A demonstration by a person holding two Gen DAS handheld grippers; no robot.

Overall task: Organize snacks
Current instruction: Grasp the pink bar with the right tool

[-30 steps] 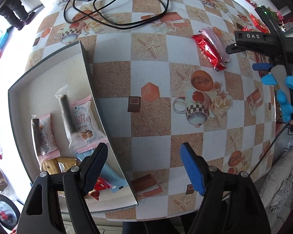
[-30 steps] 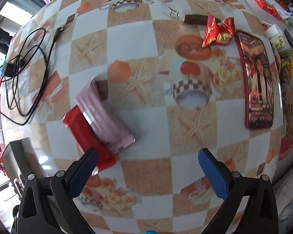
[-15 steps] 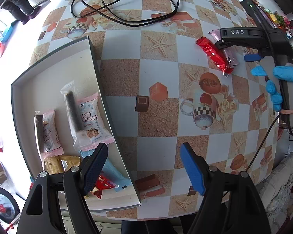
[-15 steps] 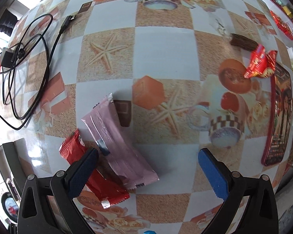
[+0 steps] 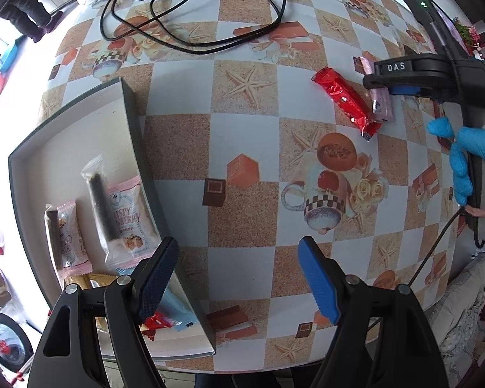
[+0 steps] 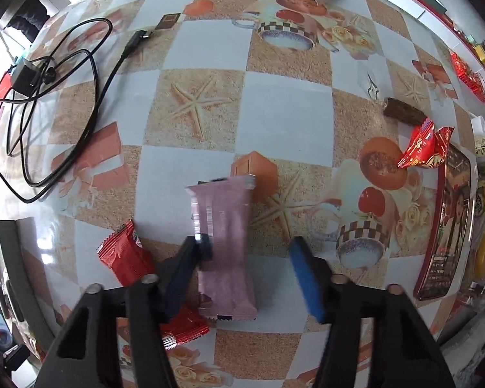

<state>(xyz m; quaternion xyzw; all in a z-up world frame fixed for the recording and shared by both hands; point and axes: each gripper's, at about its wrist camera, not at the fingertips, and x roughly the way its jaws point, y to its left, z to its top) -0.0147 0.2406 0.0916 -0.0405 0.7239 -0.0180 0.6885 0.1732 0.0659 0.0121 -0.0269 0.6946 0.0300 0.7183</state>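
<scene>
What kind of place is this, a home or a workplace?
Most likely a home dining or living room. The table wears a glossy checkered oilcloth printed with starfish and teacups, a tangled black charger cable lies on it, and a grey cardboard box lid holds wrapped snack bars.

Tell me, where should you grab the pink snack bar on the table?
Grab the pink snack bar across its narrow middle, coming straight down from above. It lies flat and long on the table, so its two long edges suit the fingers. The right gripper already straddles it there, just closing, but the red snack bar sits close alongside.
</scene>
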